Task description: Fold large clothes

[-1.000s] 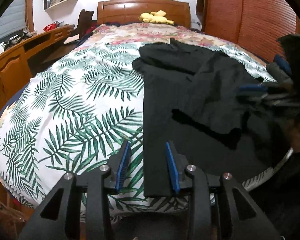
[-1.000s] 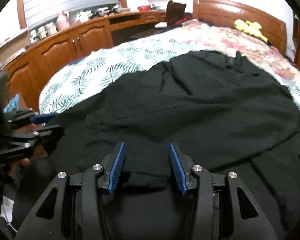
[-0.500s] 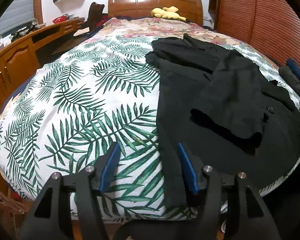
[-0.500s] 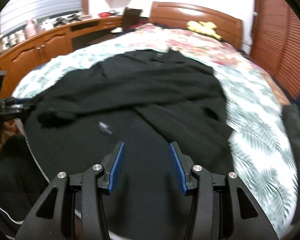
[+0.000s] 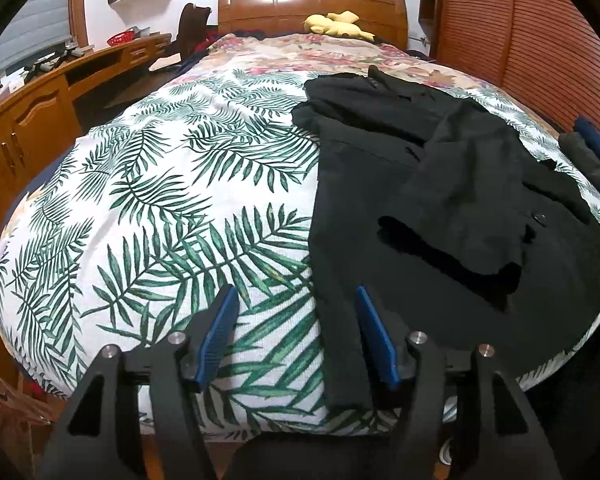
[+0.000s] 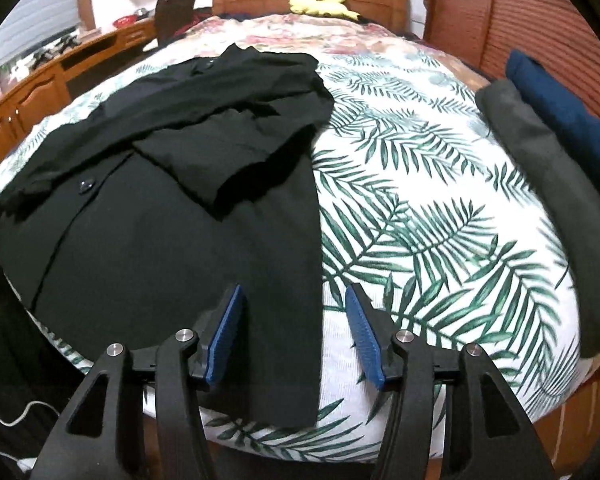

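From the left wrist, we see our left tool (image 5: pixel 296 334) gaping empty over the near left hem of the black coat (image 5: pixel 432 216), which lies flat on the bed (image 5: pixel 172 200), sleeves folded in. We judge lengthwise folding comes next.

From the right wrist, our right tool (image 6: pixel 294 334) is also spread and empty, straddling the coat's right hem; the hem's overhang is hidden.

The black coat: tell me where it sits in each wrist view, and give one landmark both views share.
Left wrist: the black coat fills the right half, its near edge running down beside the right finger of the open left gripper.
Right wrist: the coat fills the left half, its hem between the fingers of the open right gripper.
Shared landmark: the yellow plush toy by the headboard.
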{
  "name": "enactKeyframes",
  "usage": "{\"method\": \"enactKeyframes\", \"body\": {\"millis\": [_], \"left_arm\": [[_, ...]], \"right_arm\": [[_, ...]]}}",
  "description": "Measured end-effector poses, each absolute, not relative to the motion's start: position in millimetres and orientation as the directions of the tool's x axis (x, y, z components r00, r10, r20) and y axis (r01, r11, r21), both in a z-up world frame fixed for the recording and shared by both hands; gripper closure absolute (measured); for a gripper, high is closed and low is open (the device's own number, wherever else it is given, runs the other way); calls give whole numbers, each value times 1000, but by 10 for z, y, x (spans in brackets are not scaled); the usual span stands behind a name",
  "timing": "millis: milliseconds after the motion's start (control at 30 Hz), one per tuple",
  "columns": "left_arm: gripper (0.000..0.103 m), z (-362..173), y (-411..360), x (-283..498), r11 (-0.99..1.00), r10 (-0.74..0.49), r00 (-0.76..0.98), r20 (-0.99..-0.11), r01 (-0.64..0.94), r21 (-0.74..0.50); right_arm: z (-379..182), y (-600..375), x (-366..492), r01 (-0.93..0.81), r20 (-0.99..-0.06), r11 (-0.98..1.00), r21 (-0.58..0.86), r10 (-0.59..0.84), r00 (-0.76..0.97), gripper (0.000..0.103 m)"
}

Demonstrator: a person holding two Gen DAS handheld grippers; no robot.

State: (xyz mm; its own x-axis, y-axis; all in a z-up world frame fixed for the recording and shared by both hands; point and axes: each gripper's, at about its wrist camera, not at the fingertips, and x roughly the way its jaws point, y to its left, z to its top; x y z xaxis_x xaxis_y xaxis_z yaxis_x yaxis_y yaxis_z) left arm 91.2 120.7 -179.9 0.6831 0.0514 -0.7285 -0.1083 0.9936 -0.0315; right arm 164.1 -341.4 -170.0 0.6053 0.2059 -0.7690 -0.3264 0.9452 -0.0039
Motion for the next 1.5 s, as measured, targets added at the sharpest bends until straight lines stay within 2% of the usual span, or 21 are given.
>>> {"method": "enactKeyframes", "body": {"millis": [167, 200, 233, 300, 533, 833, 967, 1000, 1033, 1100, 1167, 1267, 1433, 1500], "left_arm": [[42, -1781, 1165, 823, 995, 30, 680, -732, -87, -41], [42, -1780, 1164, 812, 995, 25, 680, -733, -85, -45], [42, -1776, 1160, 793, 995, 14, 680, -733, -78, -53], [42, -1773, 1149, 757, 996, -2, 683, -731, -66, -65], [44, -1783, 1159, 626, 993, -45, 694, -719, -47, -107], [65, -1769, 1187, 554, 980, -126, 710, -692, -20, -200], [67, -1768, 1138, 576, 982, -121, 712, -692, -14, -186], [68, -1765, 1127, 582, 983, -122, 712, -692, -11, -185], [71, -1763, 1120, 585, 983, -123, 713, -691, -8, -184], [76, -1751, 1099, 597, 985, -110, 714, -691, -13, -170], [89, -1718, 1110, 601, 986, -96, 718, -689, -25, -164], [99, -1622, 1132, 593, 984, -105, 733, -672, -24, -179], [101, -1246, 1061, 520, 986, -98, 791, -604, -4, -166], [101, -980, 1001, 483, 988, -97, 821, -563, 11, -154]], "right_arm": [[-1724, -3314, 1622, -386, -780, 921, 40, 271, 565, 48], [-1718, -3304, 1615, -393, -777, 919, 41, 276, 565, 52], [-1697, -3288, 1606, -401, -772, 915, 49, 289, 566, 60], [-1638, -3283, 1580, -421, -754, 902, 102, 346, 559, 65], [-1611, -3226, 1521, -429, -761, 898, 94, 343, 551, 67], [-1731, -3346, 1464, -405, -788, 909, 101, 322, 525, 66], [-1718, -3316, 1462, -410, -786, 906, 104, 327, 524, 67], [-1708, -3304, 1458, -417, -783, 902, 112, 338, 522, 68], [-1695, -3288, 1452, -425, -779, 898, 114, 346, 523, 76], [-1671, -3254, 1449, -439, -770, 890, 122, 364, 524, 79], [-1636, -3222, 1449, -448, -759, 886, 119, 372, 535, 84], [-1538, -3197, 1460, -451, -741, 887, 102, 370, 560, 91], [-1221, -3198, 1491, -452, -697, 887, 93, 382, 606, 95], [-986, -3214, 1465, -453, -653, 887, 94, 398, 644, 95]]}}
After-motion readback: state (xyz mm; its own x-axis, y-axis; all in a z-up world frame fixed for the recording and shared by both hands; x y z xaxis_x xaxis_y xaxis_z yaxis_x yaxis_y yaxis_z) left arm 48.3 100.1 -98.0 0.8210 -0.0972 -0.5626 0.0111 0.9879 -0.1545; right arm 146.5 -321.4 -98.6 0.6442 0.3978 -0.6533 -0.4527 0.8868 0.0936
